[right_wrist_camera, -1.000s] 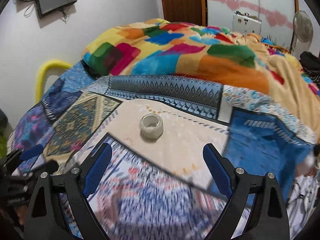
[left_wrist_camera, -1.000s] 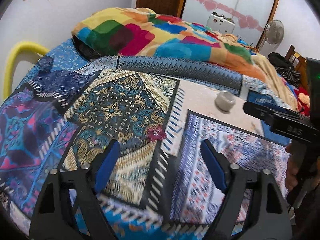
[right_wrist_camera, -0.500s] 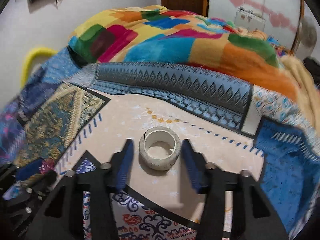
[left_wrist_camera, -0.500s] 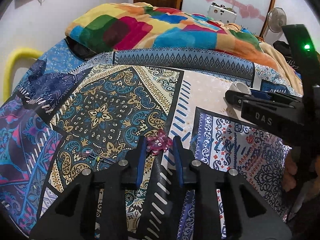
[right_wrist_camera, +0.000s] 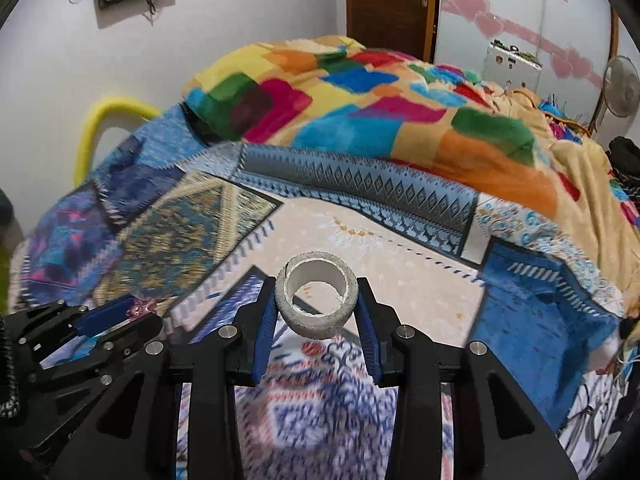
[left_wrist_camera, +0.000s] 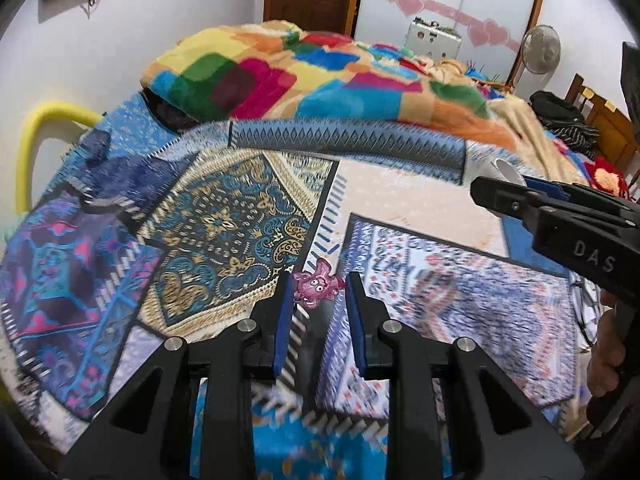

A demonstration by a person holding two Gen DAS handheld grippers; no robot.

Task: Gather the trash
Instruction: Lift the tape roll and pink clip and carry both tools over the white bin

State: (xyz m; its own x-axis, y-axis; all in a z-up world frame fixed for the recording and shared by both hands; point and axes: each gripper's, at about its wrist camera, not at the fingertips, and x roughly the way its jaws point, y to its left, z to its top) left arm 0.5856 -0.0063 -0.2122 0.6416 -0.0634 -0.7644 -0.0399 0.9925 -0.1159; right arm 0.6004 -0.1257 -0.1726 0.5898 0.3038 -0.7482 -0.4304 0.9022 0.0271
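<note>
Left gripper [left_wrist_camera: 316,292] pinches a crumpled pink wrapper [left_wrist_camera: 317,285], held clear above the patterned bedspread [left_wrist_camera: 224,232]. Right gripper [right_wrist_camera: 316,304] clamps a grey tape roll [right_wrist_camera: 316,300], also lifted. Open spread lies ahead to 12 o'clock, up to the colourful blanket [right_wrist_camera: 360,96]; yellow rail [left_wrist_camera: 36,132] at 10 o'clock.

Both black tools [left_wrist_camera: 316,300] [right_wrist_camera: 316,312] have blue pads, silver screws, white "DAS" lettering.
</note>
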